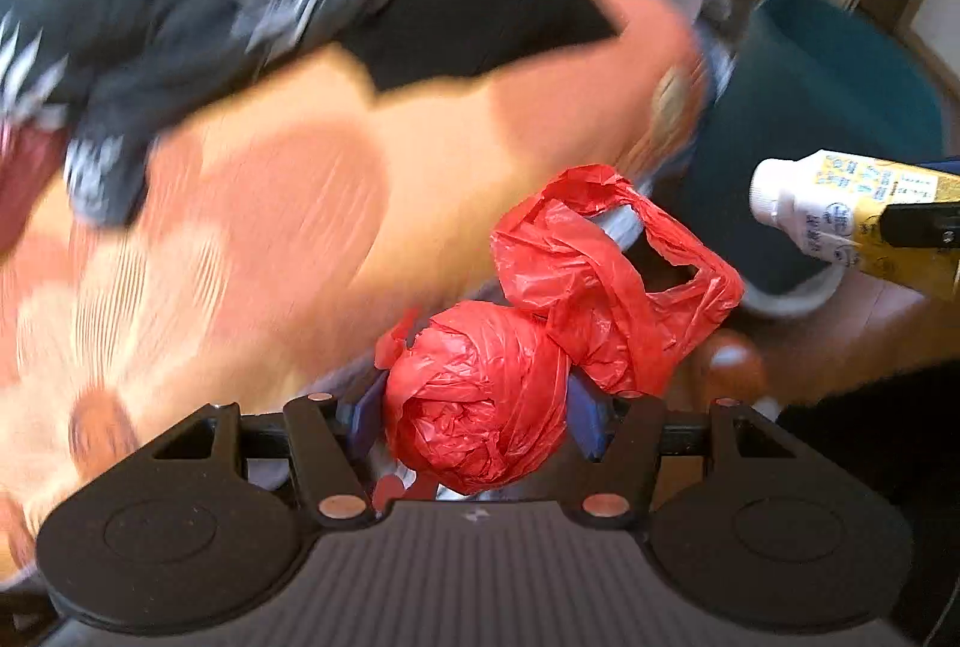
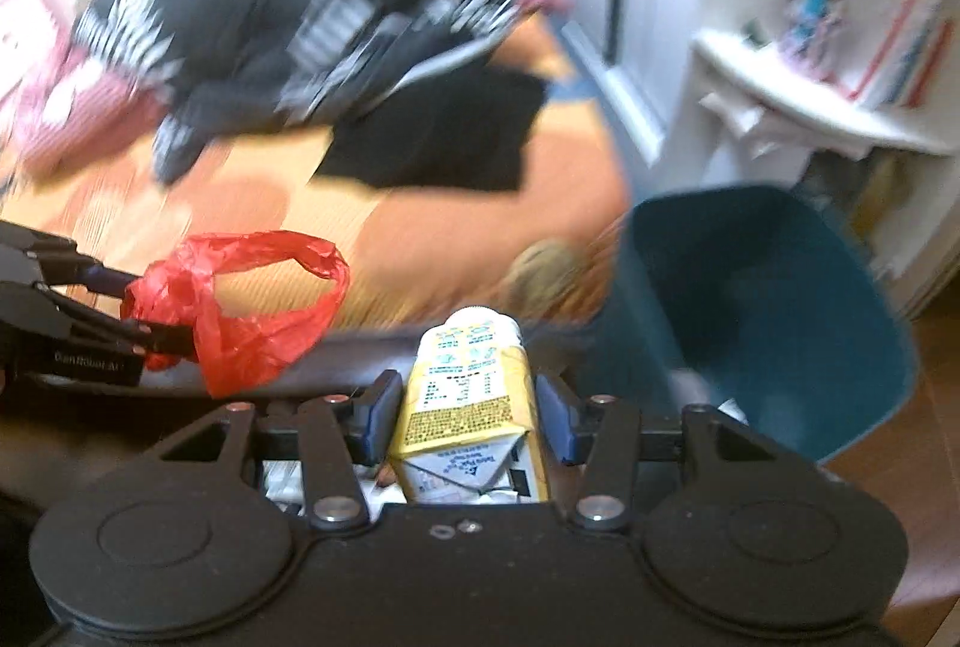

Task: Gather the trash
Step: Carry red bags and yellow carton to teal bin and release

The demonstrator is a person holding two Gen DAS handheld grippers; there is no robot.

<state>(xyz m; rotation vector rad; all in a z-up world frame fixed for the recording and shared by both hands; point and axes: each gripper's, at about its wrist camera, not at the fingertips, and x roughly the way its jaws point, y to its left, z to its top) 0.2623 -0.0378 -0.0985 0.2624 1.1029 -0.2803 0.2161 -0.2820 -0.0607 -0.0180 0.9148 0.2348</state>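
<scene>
Both pcs of trash in hand: left claw (image 1: pixel 477 407) clamps red plastic bag (image 1: pixel 480 395), right claw (image 2: pixel 465 407) grips yellow drink carton (image 2: pixel 468 395). Left to do: drop both into teal bin (image 2: pixel 774 299) nearby.

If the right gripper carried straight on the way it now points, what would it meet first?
Probably the orange bedcover at the bed's edge, just left of the teal bin; depth is unclear. The right gripper holds a yellow carton.

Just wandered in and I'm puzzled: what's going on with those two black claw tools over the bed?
A person is collecting trash with a handheld gripper in each hand. The left gripper is clamped on a crumpled red plastic bag, and the right gripper holds a yellow drink carton. Both are above the orange bedspread, near a teal bin on the floor.
</scene>
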